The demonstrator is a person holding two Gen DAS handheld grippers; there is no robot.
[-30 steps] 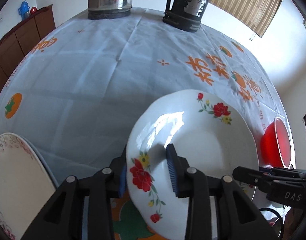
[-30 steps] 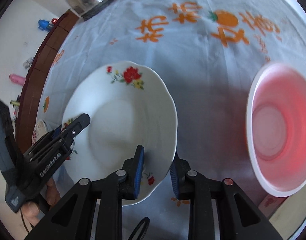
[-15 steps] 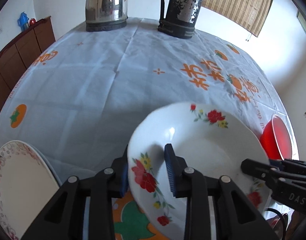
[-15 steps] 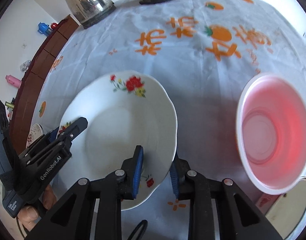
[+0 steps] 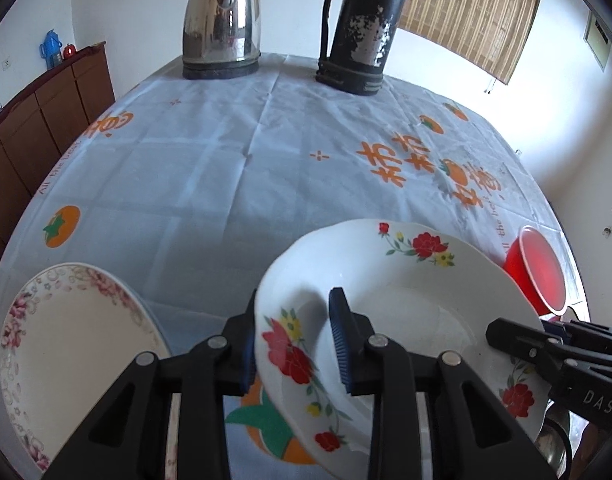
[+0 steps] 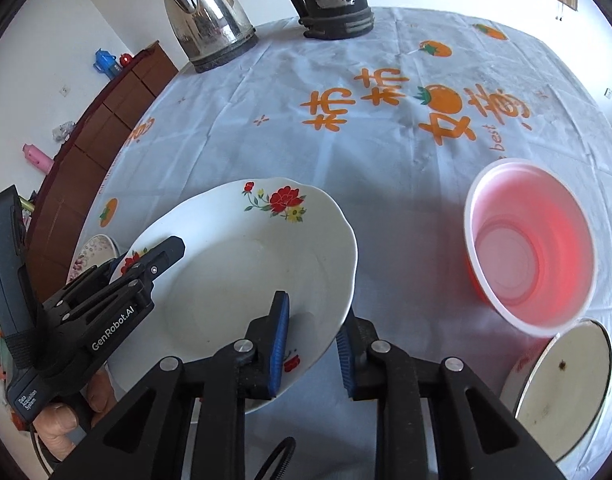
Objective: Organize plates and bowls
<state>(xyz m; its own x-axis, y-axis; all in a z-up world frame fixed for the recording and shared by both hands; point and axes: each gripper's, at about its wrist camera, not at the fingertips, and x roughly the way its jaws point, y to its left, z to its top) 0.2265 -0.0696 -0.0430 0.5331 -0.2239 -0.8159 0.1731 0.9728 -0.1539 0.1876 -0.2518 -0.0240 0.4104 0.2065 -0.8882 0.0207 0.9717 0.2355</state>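
Note:
A white deep plate with red flowers [image 5: 402,304] is held in the air above the table, tilted. My left gripper [image 5: 293,344] is shut on its left rim. My right gripper [image 6: 312,340] is shut on its near right rim [image 6: 245,280]. Each gripper shows in the other's view, the right [image 5: 562,354] and the left [image 6: 117,292]. A red plastic bowl [image 6: 530,252] stands on the cloth to the right; it also shows in the left wrist view [image 5: 540,272]. A pink-flowered plate [image 5: 69,352] lies at the left.
A steel kettle [image 5: 221,24] and a dark thermos [image 5: 362,28] stand at the table's far edge. A white enamel dish [image 6: 562,388] sits at the near right edge. A brown cabinet [image 5: 45,120] runs along the left wall. The tablecloth [image 5: 233,152] has orange prints.
Both grippers have lifted the flowered plate higher off the table and drawn back; more of the kettle, thermos and pink-flowered plate now shows. The grips have not changed.

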